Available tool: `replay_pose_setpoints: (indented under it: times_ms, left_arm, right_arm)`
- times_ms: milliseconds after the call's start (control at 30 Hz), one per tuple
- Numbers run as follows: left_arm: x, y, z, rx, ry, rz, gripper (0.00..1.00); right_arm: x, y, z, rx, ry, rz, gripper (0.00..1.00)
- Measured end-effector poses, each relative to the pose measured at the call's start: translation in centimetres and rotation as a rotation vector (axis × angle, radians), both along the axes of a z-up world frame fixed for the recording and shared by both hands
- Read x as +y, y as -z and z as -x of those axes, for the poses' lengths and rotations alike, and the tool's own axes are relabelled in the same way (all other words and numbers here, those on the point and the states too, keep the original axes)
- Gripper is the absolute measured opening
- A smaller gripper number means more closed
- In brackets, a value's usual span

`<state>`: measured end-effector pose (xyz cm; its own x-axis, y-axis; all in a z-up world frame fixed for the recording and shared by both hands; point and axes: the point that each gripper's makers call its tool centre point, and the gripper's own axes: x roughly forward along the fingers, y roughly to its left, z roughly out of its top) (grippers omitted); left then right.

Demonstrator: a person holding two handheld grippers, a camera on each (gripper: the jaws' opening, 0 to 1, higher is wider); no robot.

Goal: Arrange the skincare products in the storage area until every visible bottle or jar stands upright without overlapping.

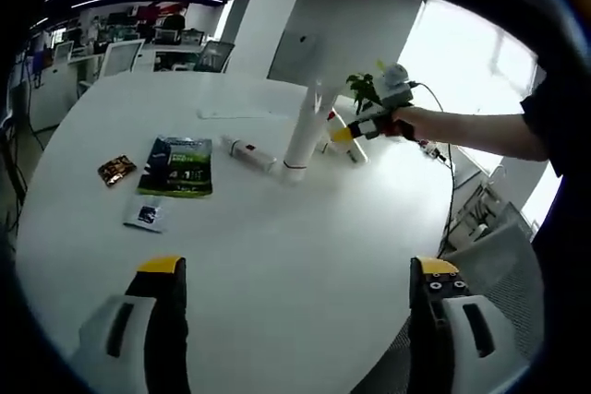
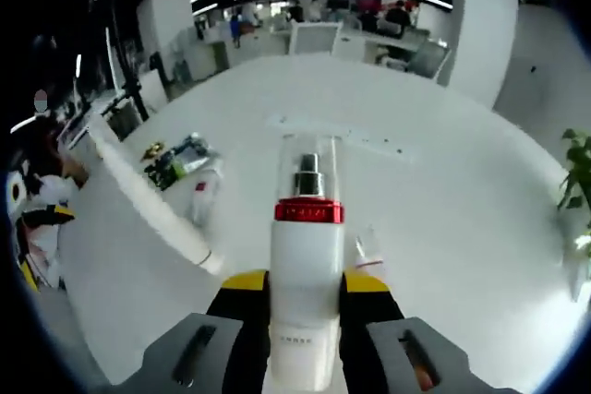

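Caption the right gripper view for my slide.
Right gripper clamps an upright white red-collared spray bottle above the white table.

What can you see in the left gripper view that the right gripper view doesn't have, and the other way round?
The left gripper view brings the person's arm reaching over the table with the right hand-held gripper, plus a small white sachet. The right gripper view brings a close look at the white bottle with its red collar, clamped between that hand-held gripper's jaws. Both share the white table, the tall white tube, the green packet and the plant.
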<state>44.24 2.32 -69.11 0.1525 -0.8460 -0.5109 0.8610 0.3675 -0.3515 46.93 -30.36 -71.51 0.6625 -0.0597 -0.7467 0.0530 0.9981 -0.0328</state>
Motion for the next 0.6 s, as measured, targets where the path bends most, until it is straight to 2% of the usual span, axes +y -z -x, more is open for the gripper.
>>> replay_pose_setpoints:
  times_ms: [167, 233, 500, 600]
  left_arm:
    - [-0.5, -1.0, 0.5, -0.008, 0.014, 0.015, 0.94]
    - [-0.6, -1.4, 0.9, -0.011, 0.024, 0.019, 0.94]
    - [-1.4, -3.0, 1.7, -0.005, 0.035, 0.060, 0.92]
    - [-1.8, -3.6, 1.9, 0.000, 0.033, 0.081, 0.91]
  right_arm:
    - [1.0, -1.8, 2.0, -0.076, 0.040, 0.001, 0.19]
    - [1.8, -2.2, 2.9, -0.082, 0.045, -0.003, 0.19]
    - [4.3, -4.1, 4.8, -0.174, 0.095, -0.003, 0.19]
    - [5.6, -4.8, 5.5, -0.191, 0.086, -0.016, 0.19]
